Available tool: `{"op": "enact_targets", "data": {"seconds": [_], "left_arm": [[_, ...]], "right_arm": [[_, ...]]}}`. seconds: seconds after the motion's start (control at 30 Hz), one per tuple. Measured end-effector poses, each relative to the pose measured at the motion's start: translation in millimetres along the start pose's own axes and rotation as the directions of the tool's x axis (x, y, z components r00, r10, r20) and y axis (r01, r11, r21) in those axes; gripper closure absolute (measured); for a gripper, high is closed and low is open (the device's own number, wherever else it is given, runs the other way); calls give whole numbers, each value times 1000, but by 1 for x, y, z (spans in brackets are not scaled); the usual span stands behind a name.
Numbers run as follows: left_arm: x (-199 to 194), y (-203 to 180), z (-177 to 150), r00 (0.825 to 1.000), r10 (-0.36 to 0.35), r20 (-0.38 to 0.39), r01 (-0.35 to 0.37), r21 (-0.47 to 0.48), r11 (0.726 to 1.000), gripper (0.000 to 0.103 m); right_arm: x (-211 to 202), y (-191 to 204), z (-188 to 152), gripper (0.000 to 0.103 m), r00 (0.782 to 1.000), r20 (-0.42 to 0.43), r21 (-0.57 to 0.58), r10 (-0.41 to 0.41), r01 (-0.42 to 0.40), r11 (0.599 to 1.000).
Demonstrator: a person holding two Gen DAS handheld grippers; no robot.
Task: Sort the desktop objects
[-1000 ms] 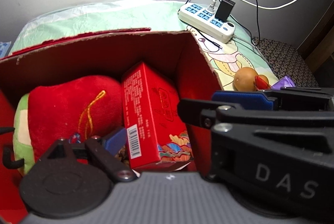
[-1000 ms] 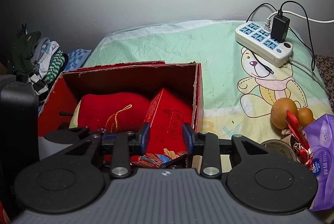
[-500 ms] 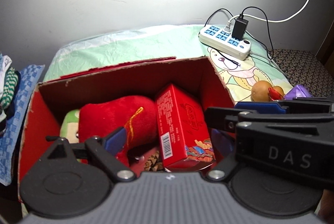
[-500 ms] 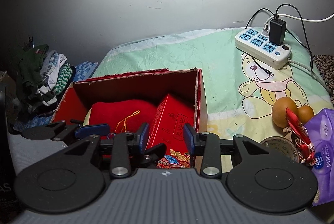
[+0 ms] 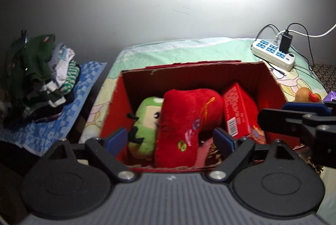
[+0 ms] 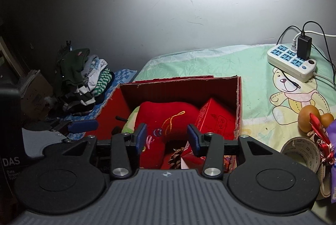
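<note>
Jaws of both grippers spread, nothing between them. Left gripper (image 5: 171,140) and right gripper (image 6: 167,138): above the near rim of the red box (image 6: 238,103). Contents: red plush (image 5: 189,115), green plush (image 5: 145,122), red carton (image 5: 239,107) leaning at the right wall. Unsorted items at right edge of the right-wrist frame: tape roll (image 6: 302,151), gourd (image 6: 308,121), purple tissue pack (image 6: 332,132); right gripper nearer these. Change: both grippers have drawn back and up from the box over the last second; left jaws, hidden earlier, now plainly apart.

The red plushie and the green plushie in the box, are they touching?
Touching. The left wrist view shows the red plushie pressed against the green plushie, no gap between them.
</note>
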State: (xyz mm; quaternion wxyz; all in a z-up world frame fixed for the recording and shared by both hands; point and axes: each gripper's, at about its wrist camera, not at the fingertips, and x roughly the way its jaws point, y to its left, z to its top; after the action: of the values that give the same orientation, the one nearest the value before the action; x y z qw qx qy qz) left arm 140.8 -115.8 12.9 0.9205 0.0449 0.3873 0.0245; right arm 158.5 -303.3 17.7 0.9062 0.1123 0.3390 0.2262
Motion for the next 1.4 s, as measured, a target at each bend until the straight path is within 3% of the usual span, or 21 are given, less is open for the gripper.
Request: {"op": "enact_targets", "data": {"seconds": [0.1, 0.2, 0.3, 0.37, 0.5, 0.73, 0.87, 0.93, 0.97, 1.0, 1.2, 1.27, 1.4], "left_arm": [[-15, 38, -14, 1000, -6, -13, 5, -88, 996, 15], [-25, 71, -38, 1000, -25, -13, 23, -100, 995, 15], [-28, 95, -67, 998, -53, -43, 50, -70, 996, 15], [-24, 105, -88, 990, -109, -90, 103, -70, 992, 15], [-7, 115, -126, 953, -244, -178, 218, -154, 964, 15], [23, 103, -155, 881, -397, -258, 351, -205, 913, 15], [33, 94, -161, 862, -428, -270, 397, -164, 903, 17], [40, 88, -162, 844, -454, -286, 431, -144, 891, 28], [38, 85, -162, 850, -452, -272, 436, -119, 892, 30], [38, 81, -162, 847, -455, -275, 447, -92, 890, 39], [35, 68, -165, 867, -424, -263, 442, 10, 897, 46], [35, 70, -164, 863, -430, -264, 446, 2, 895, 48], [25, 78, -158, 855, -452, -254, 466, -6, 885, 51]], "right_arm": [[-4, 14, -8, 55, 998, -1, -39, 64, -64, 997], [-2, 31, -20, 55, 995, -36, -88, 98, -101, 991], [12, 45, -37, 55, 989, -112, -111, 93, -105, 988], [28, 49, -49, 55, 976, -196, -84, 94, -112, 990], [59, 51, -76, 55, 933, -344, 22, 108, -107, 994], [96, 56, -115, 54, 875, -476, 142, 90, -24, 990], [101, 62, -125, 51, 868, -486, 179, 98, -11, 984], [103, 64, -128, 50, 867, -489, 193, 98, -2, 981], [103, 65, -129, 50, 869, -486, 198, 97, 1, 980], [104, 66, -130, 50, 872, -480, 202, 97, 2, 979], [111, 66, -135, 47, 881, -455, 286, 133, 3, 958], [114, 63, -136, 51, 879, -451, 329, 154, 4, 944], [108, 73, -132, 59, 884, -443, 289, 147, -14, 957]]}}
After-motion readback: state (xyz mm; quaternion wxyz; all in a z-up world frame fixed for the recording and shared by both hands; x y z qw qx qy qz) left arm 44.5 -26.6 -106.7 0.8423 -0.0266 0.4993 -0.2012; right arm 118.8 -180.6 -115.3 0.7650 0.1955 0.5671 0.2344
